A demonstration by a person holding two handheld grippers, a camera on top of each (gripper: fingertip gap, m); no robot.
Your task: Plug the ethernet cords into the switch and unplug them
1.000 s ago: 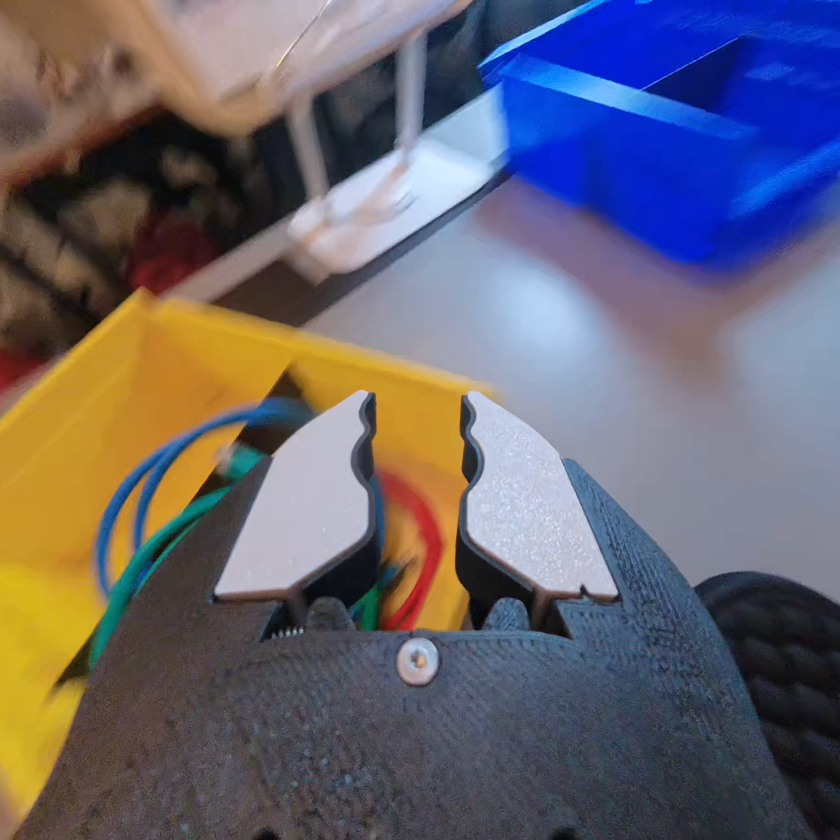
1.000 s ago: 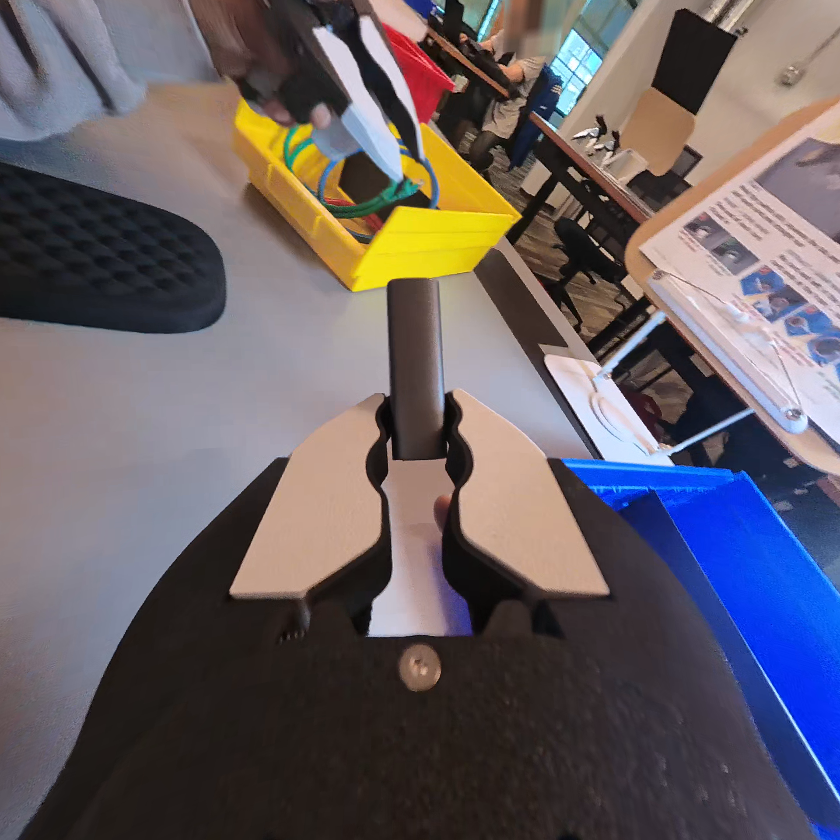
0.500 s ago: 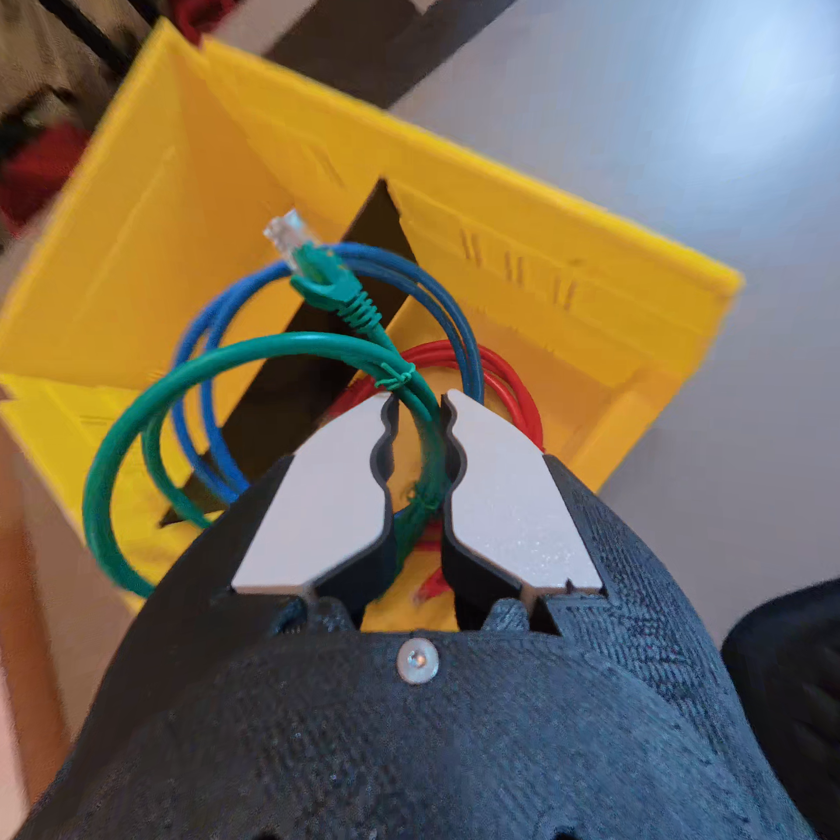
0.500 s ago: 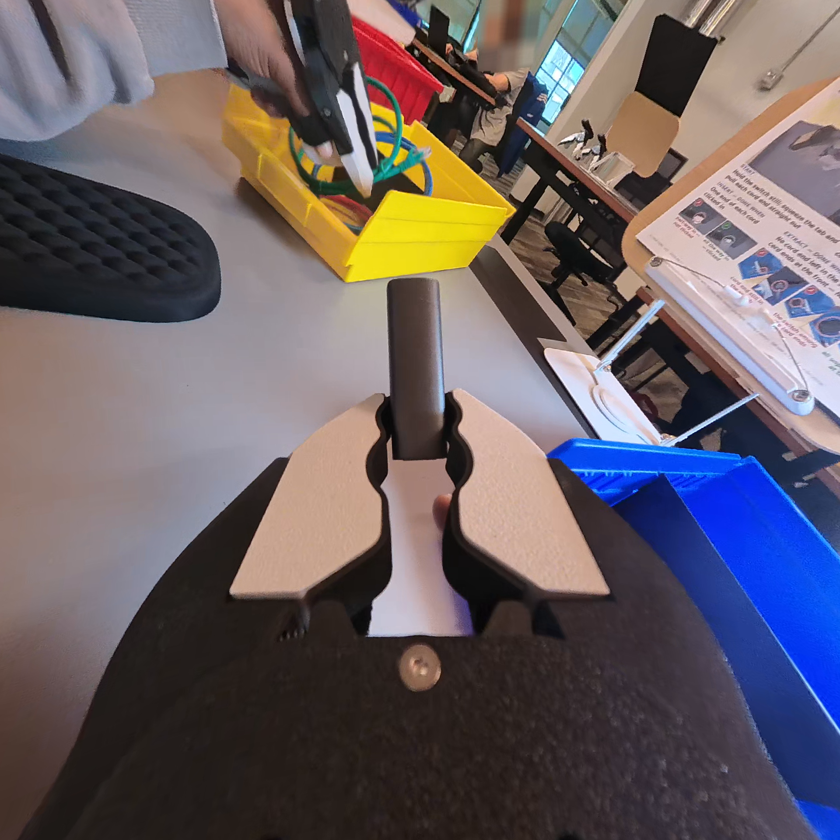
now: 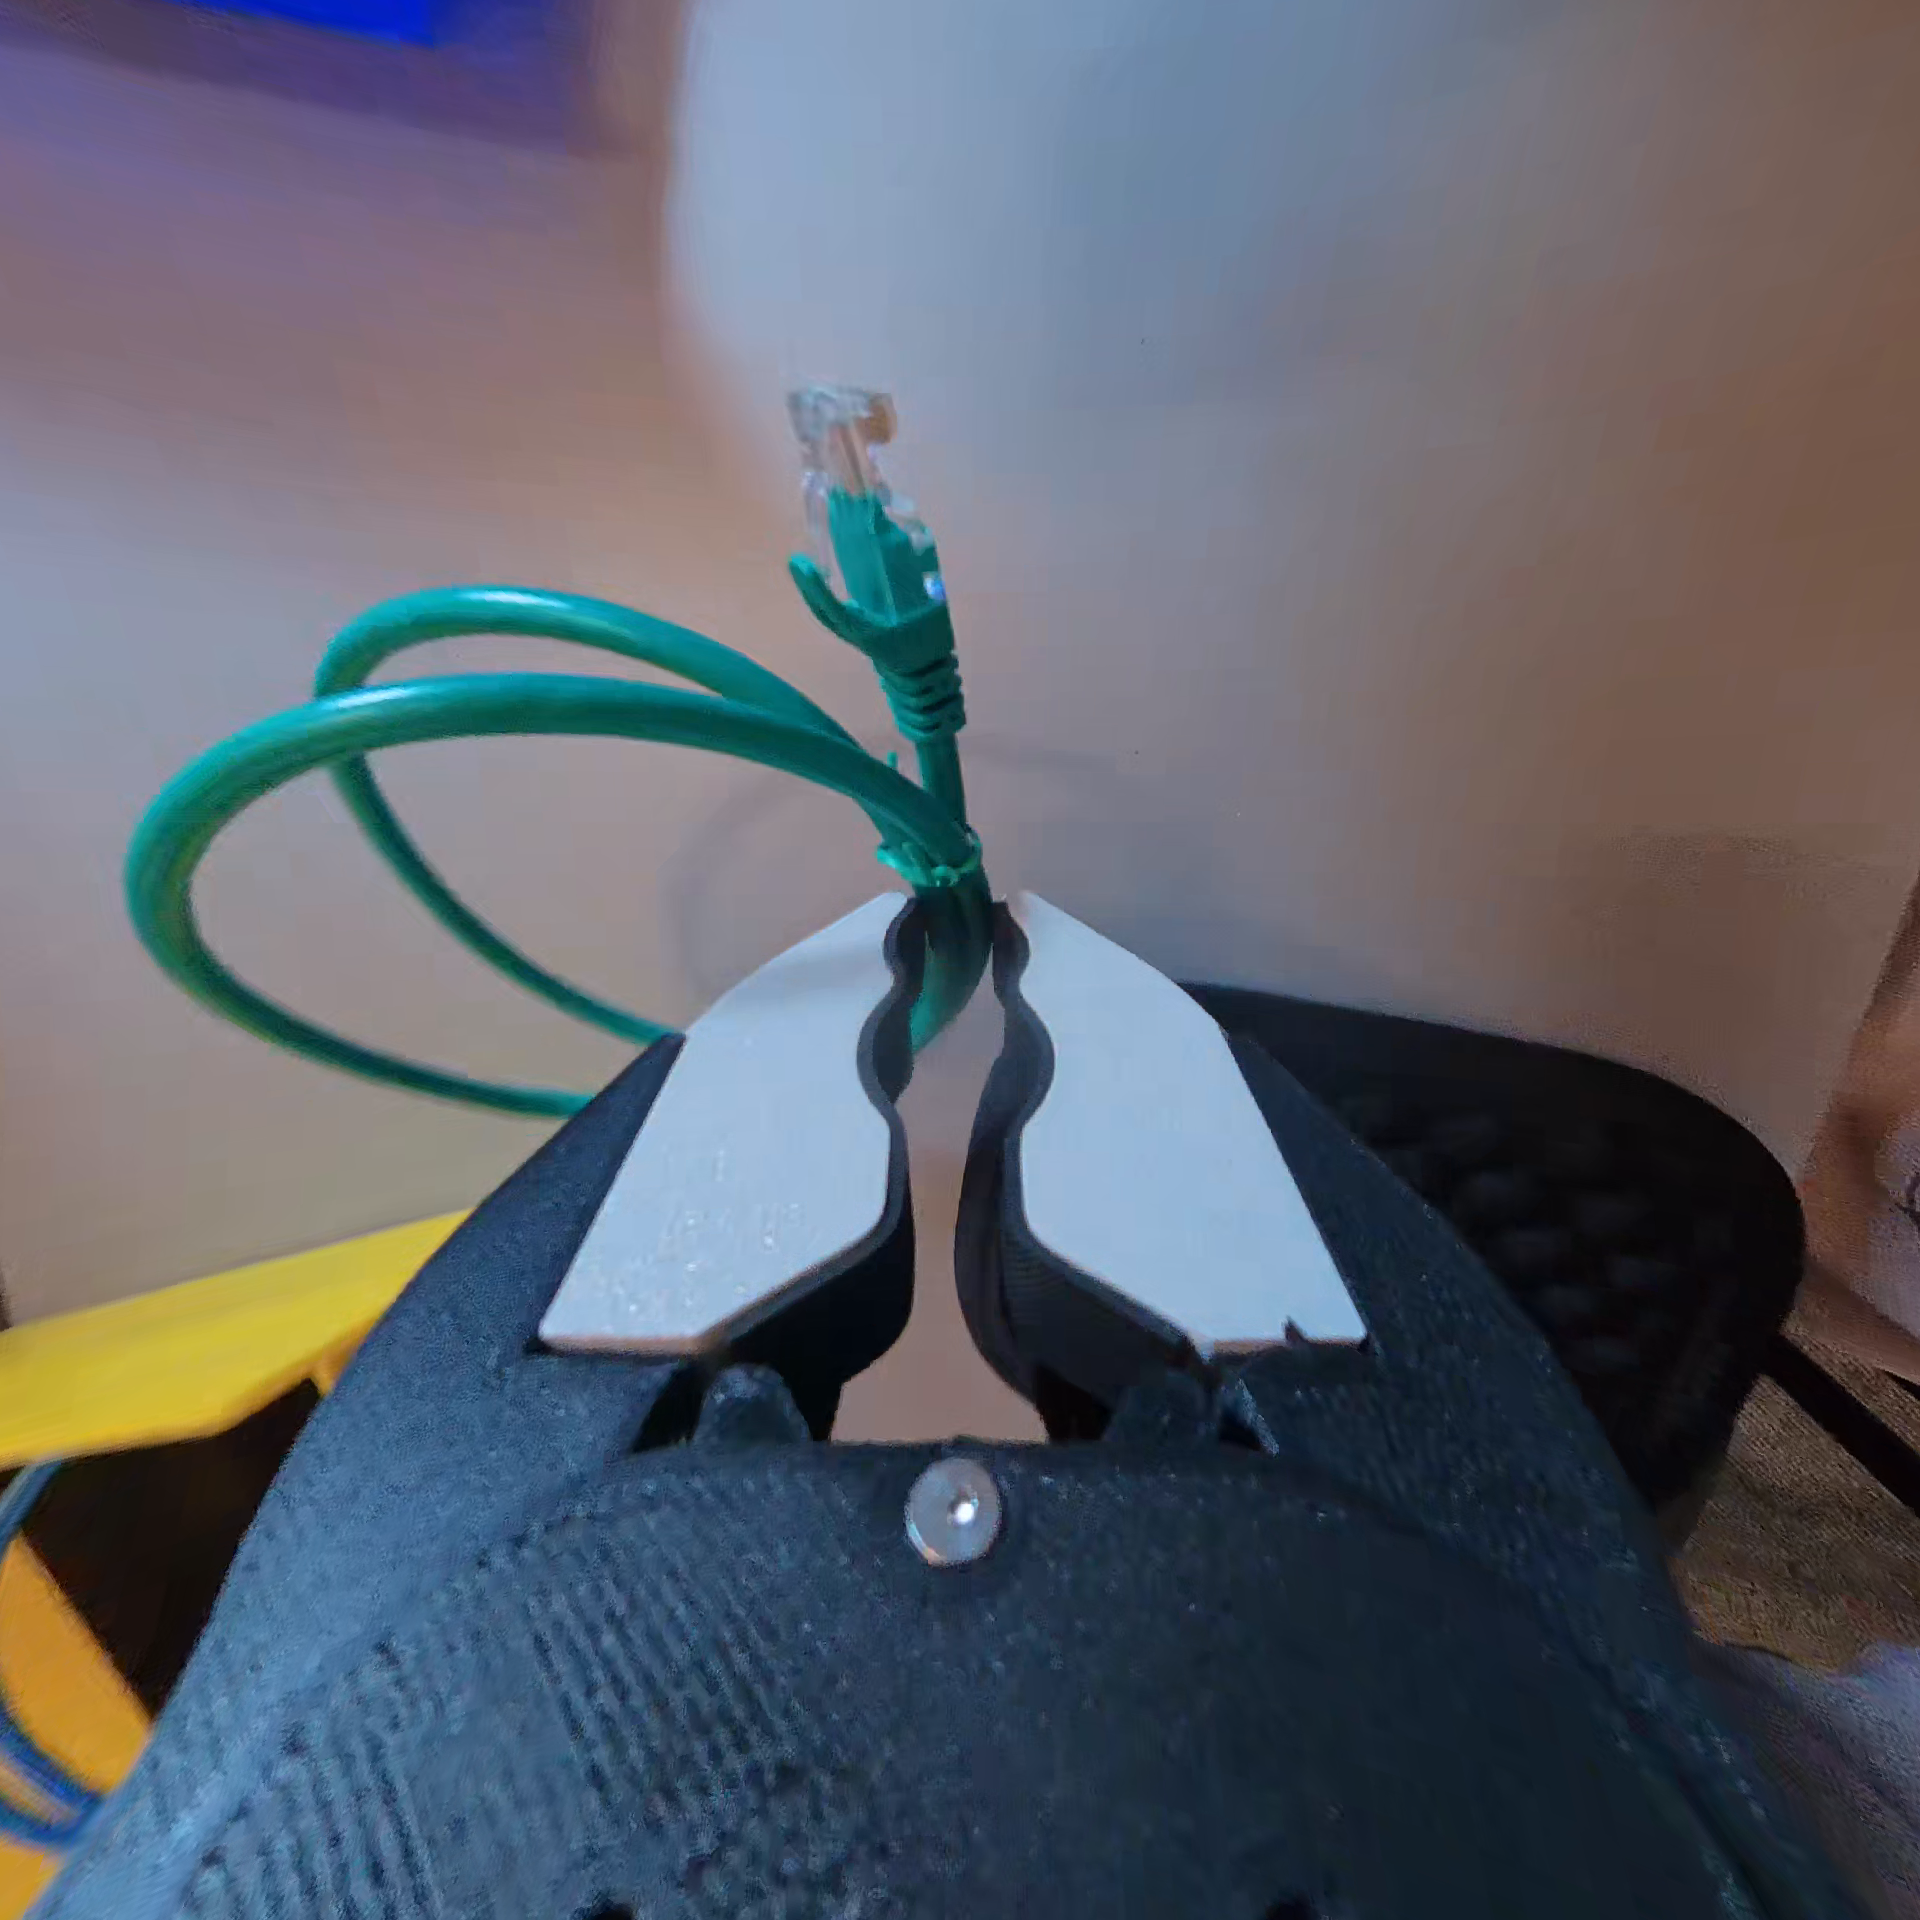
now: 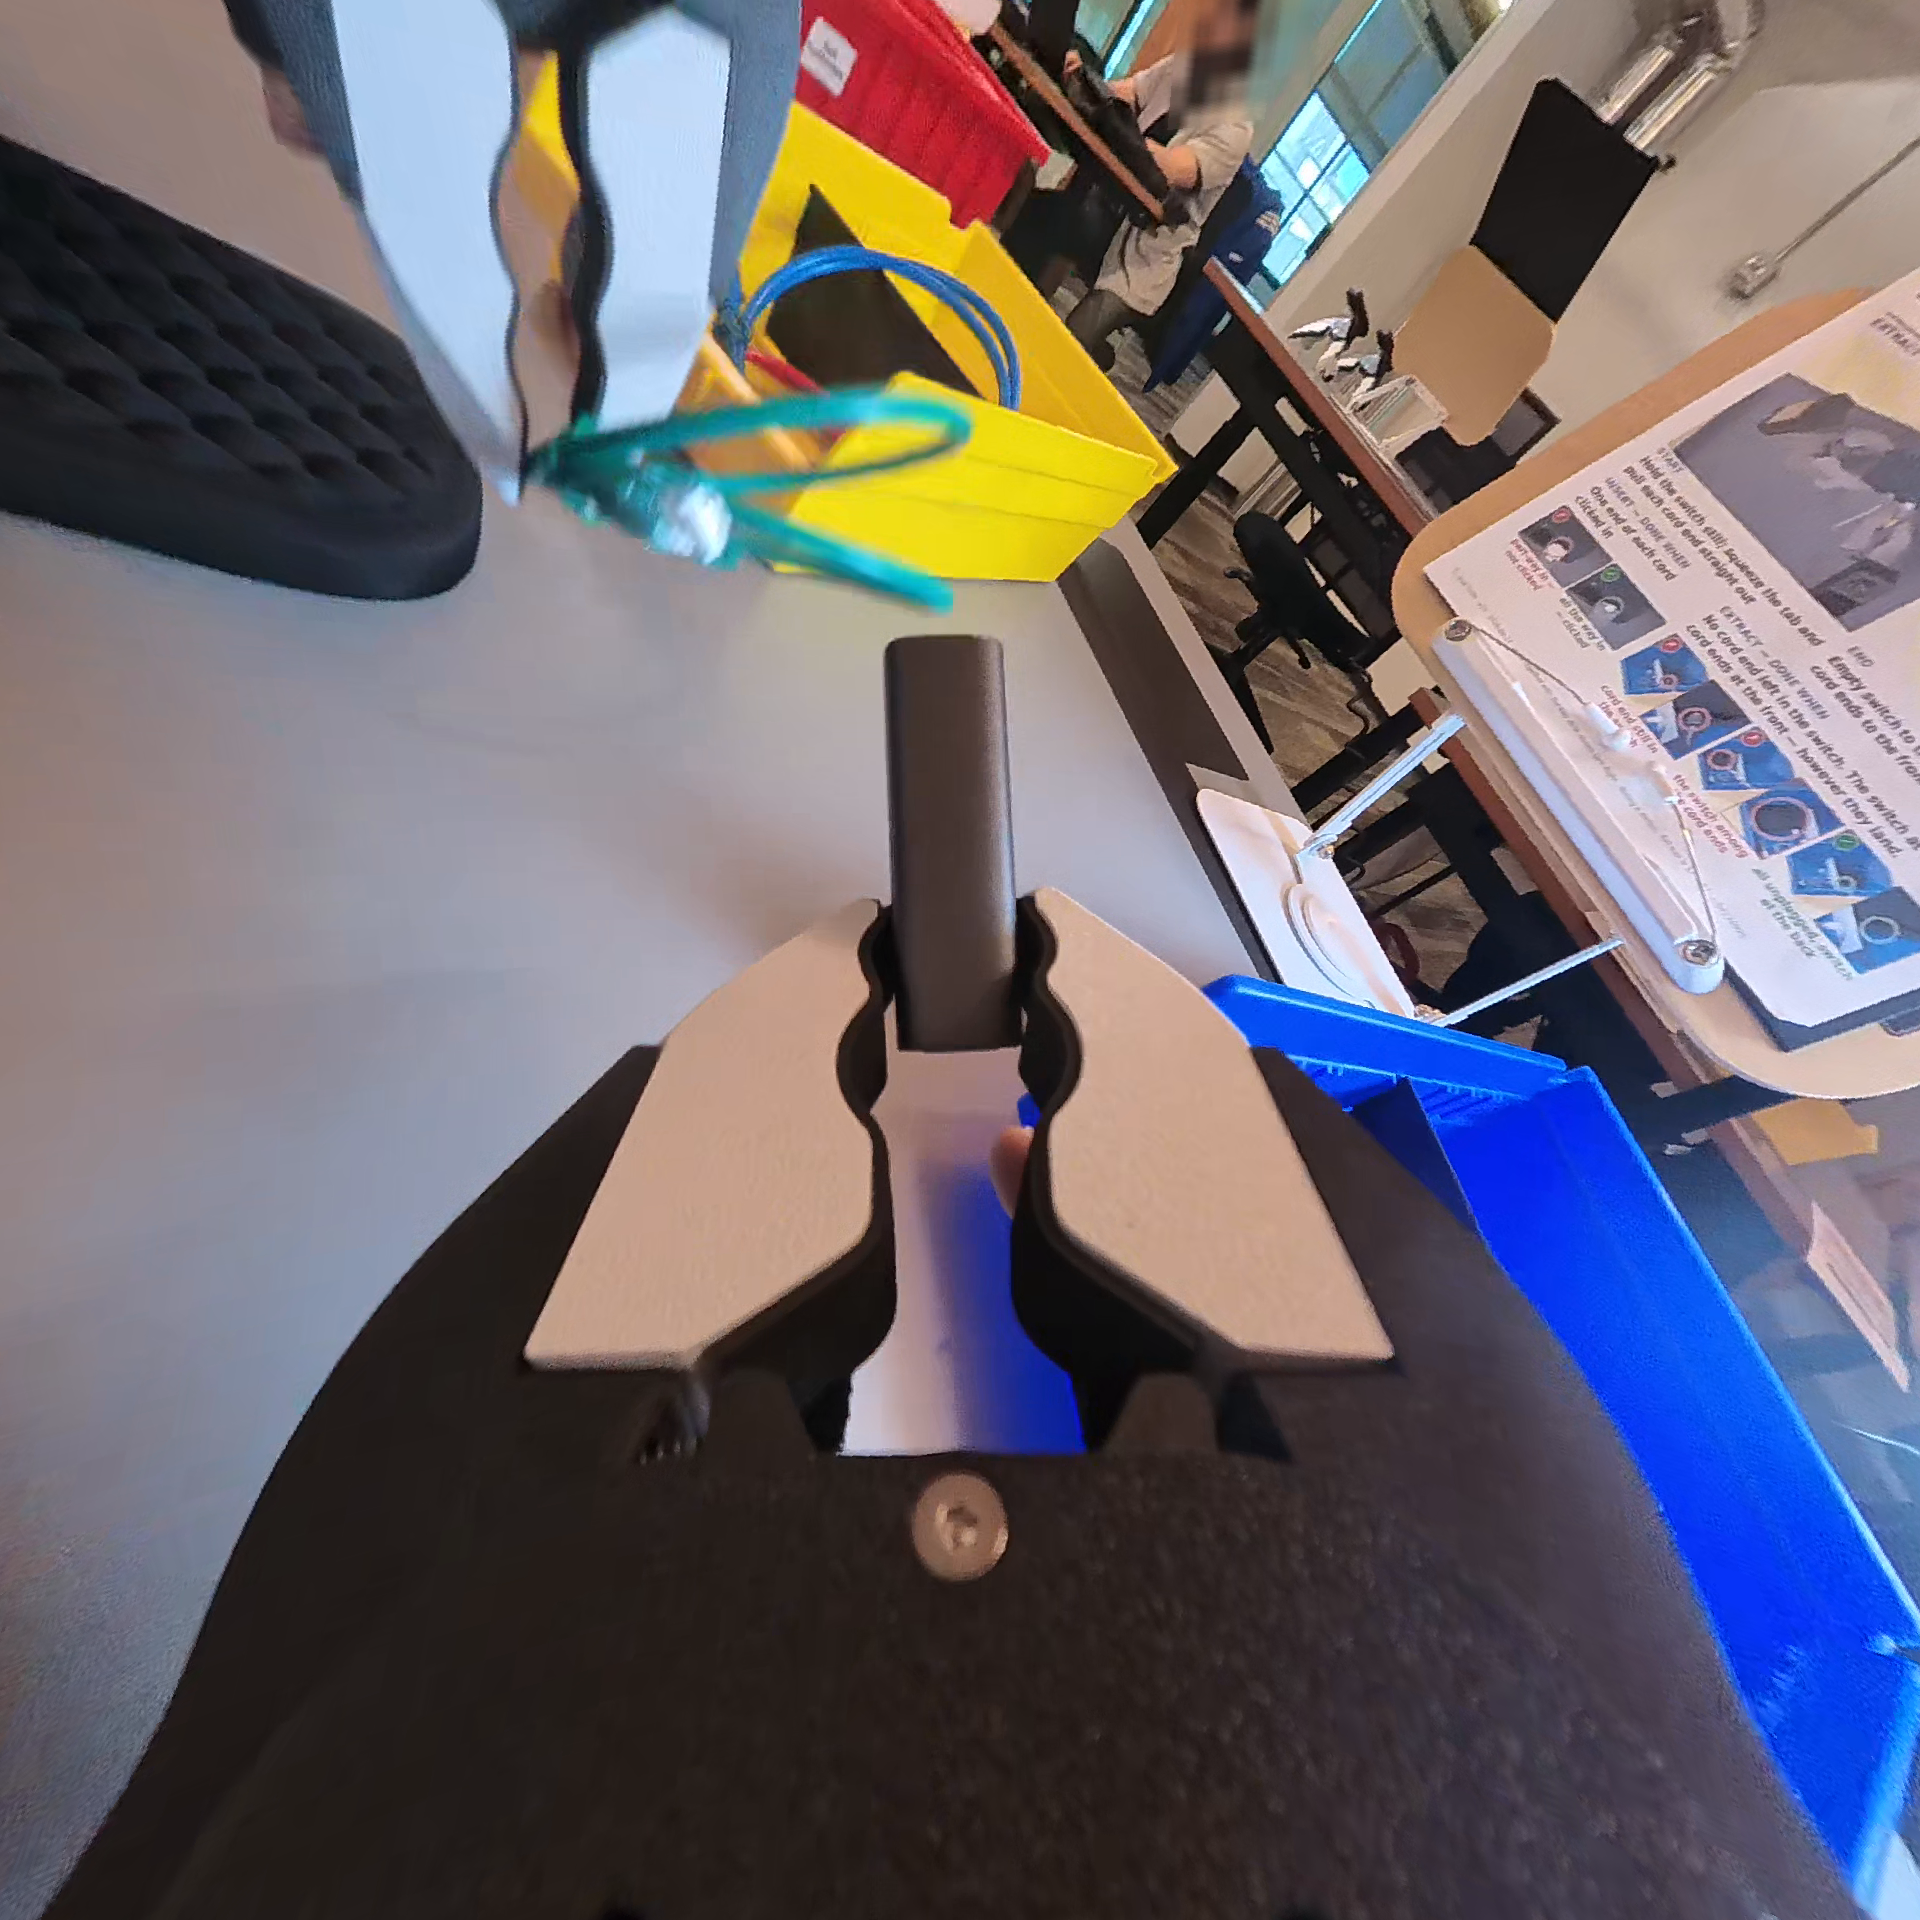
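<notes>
In the left wrist view, a corner of the yellow bin [image 5: 156, 1361] shows at eight o'clock, with a strand of blue cord [image 5: 21, 1829] at its lower edge. A green ethernet cord [image 5: 436, 717], coiled in loops and bound by a small green tie, swings out toward nine o'clock from the left gripper [image 5: 951, 920], whose tips are pinched closed on the bundle just below the tie. The cord's clear plug [image 5: 847, 447] stands upright at twelve o'clock above the tips, over the pale table [image 5: 1351, 468], and a black dimpled pad [image 5: 1558, 1226] lies at three o'clock. In the right wrist view the same pad [image 6: 187, 395] sits at ten o'clock, and the left gripper [image 6: 545, 457] hangs down from eleven o'clock with the green cord [image 6: 790, 426] blurred at its tips, held in the air above the table [image 6: 364, 831]. Behind it, toward twelve o'clock, the yellow bin [image 6: 987, 488] holds a blue cord [image 6: 935, 301] and a red one [image 6: 779, 366]. At centre the right gripper [image 6: 951, 935] is clamped on the switch [image 6: 948, 821], a dark slim block sticking straight forward beyond the tips, just below the dangling plug. A blue bin [image 6: 1558, 1247] lies at four o'clock, and an instruction sheet on a stand [image 6: 1714, 707] at two o'clock.
</notes>
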